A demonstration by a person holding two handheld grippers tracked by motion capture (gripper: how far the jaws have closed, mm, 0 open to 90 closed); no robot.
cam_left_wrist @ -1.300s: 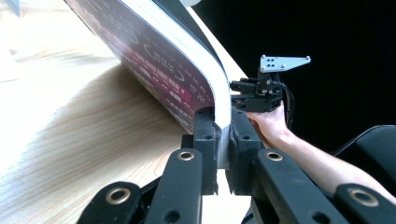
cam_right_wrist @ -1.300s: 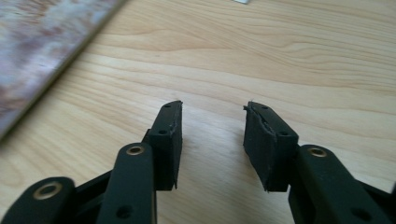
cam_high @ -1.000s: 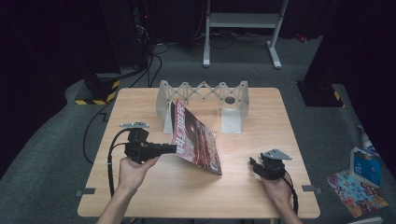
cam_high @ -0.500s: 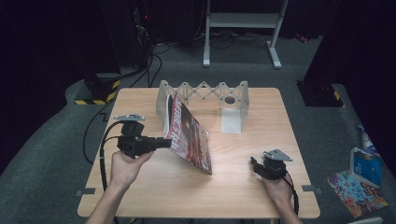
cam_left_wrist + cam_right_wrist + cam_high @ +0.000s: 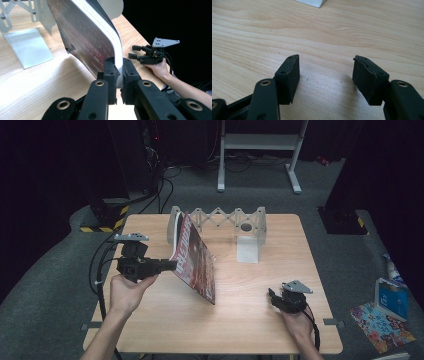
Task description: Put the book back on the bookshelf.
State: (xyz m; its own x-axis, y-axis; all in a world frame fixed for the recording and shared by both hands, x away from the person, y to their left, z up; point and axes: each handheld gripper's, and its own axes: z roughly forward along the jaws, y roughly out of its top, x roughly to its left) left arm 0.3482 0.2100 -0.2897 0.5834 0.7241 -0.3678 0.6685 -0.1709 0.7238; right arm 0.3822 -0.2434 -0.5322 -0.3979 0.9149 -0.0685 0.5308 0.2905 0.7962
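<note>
The left gripper (image 5: 167,265) has the magazine (image 5: 195,260) clamped by one edge, jaws tight on the page block, and holds it up on a slant over the middle-left of the table (image 5: 250,320). In the left gripper view the pinch is plain: both pads squeeze the white page edges of the magazine (image 5: 90,42) near a corner, and the cover sags away from them.

The rack (image 5: 220,220), the silver accordion stand at the far side, is where this looks headed. The top far corner of the magazine sits right at the rack's left end plate, touching or nearly so; I can't tell whether it is in a slot. So by my reading the pick-up is done, the carry is mostly done, and the seating is what's left.

The right gripper (image 5: 276,297) rests low at the near right, jaws wide with nothing between them. The right gripper view shows bare wood between its pads (image 5: 289,75).

Room to move? Plenty. The near half of the table is bare, and the right hand is well apart from the magazine. The tight spot is far left: the rack's end plate, and the table's left edge near the left hand. The metal bookend (image 5: 248,249) stands to the right, clear of the path.
</note>
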